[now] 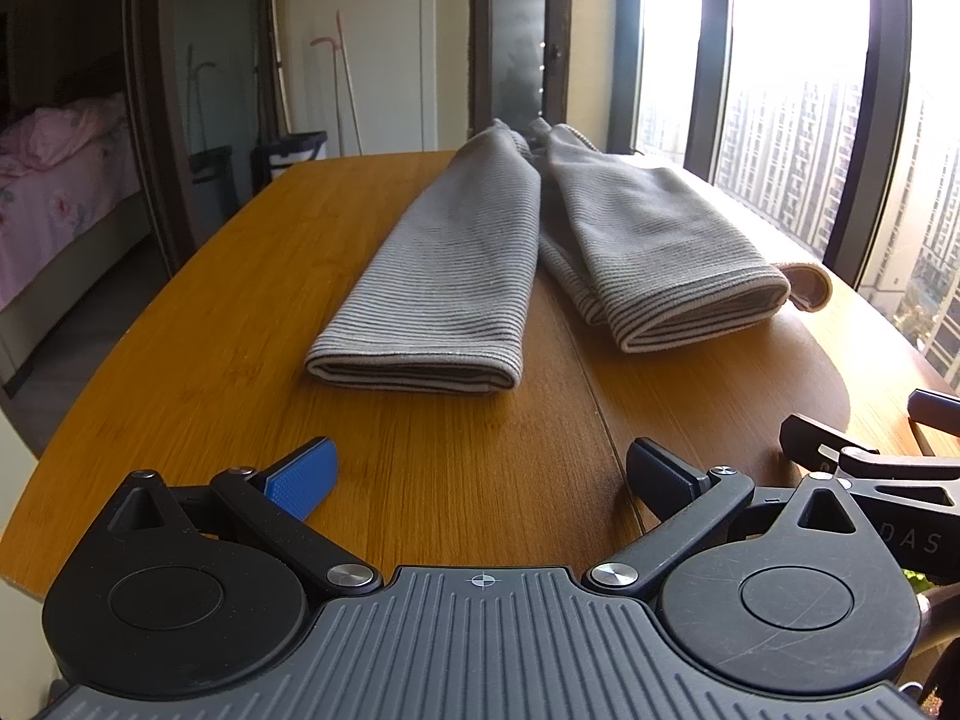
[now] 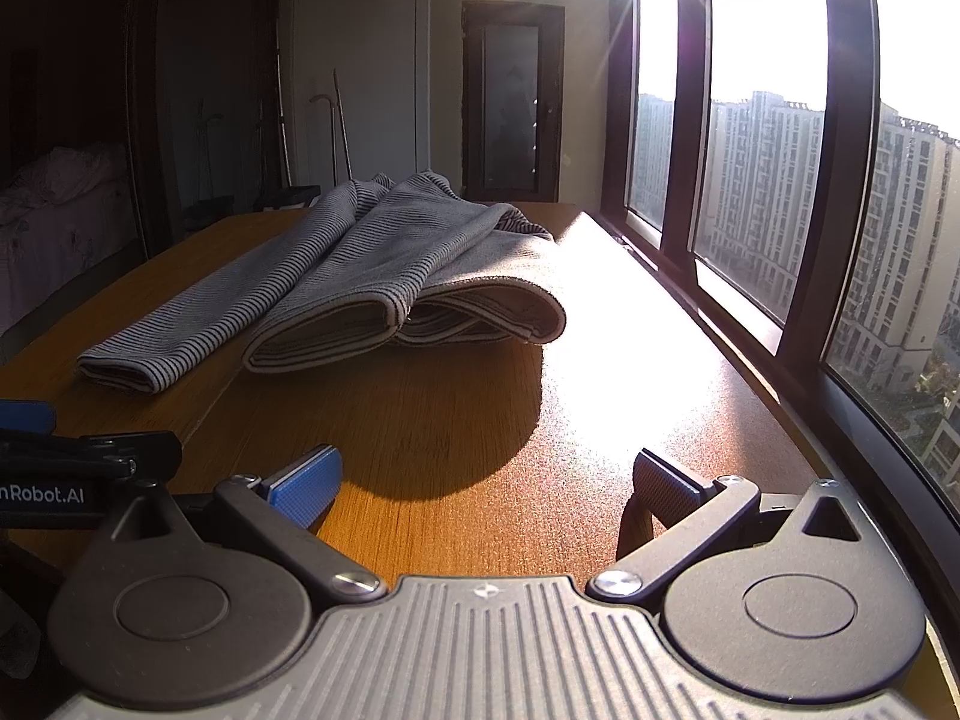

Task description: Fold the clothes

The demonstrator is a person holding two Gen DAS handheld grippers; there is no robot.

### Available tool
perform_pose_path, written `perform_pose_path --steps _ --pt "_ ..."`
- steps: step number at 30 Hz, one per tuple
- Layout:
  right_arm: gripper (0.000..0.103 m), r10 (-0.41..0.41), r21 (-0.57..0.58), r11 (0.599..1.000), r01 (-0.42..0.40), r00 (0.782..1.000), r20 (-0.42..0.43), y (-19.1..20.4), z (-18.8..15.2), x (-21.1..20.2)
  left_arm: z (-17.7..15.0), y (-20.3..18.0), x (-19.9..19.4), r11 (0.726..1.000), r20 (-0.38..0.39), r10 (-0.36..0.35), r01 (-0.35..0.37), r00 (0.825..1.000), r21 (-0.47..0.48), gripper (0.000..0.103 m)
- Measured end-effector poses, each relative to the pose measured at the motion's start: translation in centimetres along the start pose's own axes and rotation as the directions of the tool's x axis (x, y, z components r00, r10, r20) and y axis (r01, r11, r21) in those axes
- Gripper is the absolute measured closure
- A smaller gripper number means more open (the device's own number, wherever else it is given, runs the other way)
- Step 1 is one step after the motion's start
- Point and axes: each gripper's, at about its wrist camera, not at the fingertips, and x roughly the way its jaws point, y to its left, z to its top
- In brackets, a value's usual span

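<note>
A grey striped garment (image 1: 468, 258) lies on the wooden table (image 1: 198, 330), its two long legs or sleeves pointing toward me. The left part lies flat; the right part (image 1: 672, 252) is folded over itself with a tan lining showing at its end. My left gripper (image 1: 480, 474) hovers open above the near table edge, short of the cloth, nothing between its blue pads. The right wrist view shows the same garment (image 2: 360, 276) ahead and to the left. My right gripper (image 2: 486, 480) is open over bare sunlit wood. The left gripper's body (image 2: 72, 462) shows at that view's left edge.
Tall windows (image 2: 756, 138) run along the table's right side, with strong glare. A dark door (image 1: 519, 42) stands beyond the far edge. A bed with pink bedding (image 1: 54, 180) lies to the left. Bare wood (image 2: 630, 372) lies between the grippers and the garment.
</note>
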Motion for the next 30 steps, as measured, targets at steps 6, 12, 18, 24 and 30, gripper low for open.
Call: perform_pose_path --steps 6,12,18,24,30 --pt "0.000 0.062 0.010 0.998 -0.062 0.997 -0.045 -1.2 1.3 0.7 1.4 0.6 1.0 0.999 -0.064 -0.038 0.040 0.997 0.026 0.000" --pt "0.000 0.096 0.020 0.995 -0.096 0.995 -0.007 -2.5 3.9 1.4 4.2 2.3 2.3 0.978 -0.124 -0.201 0.193 0.972 -0.075 0.000" --pt "0.000 0.095 -0.037 0.995 -0.095 0.995 0.011 -2.8 6.4 2.7 7.4 2.8 2.6 0.964 -0.053 -0.262 0.259 0.964 -0.055 0.000" --pt "0.000 0.112 -0.067 0.992 -0.109 0.993 0.031 -1.9 8.4 3.5 9.9 4.0 4.5 0.970 -0.033 -0.239 0.237 0.970 -0.059 0.000" --pt "0.000 0.091 -0.099 0.992 -0.082 0.992 0.092 -1.8 11.6 4.2 12.4 4.5 6.9 0.954 -0.052 -0.285 0.279 0.957 -0.107 0.000"
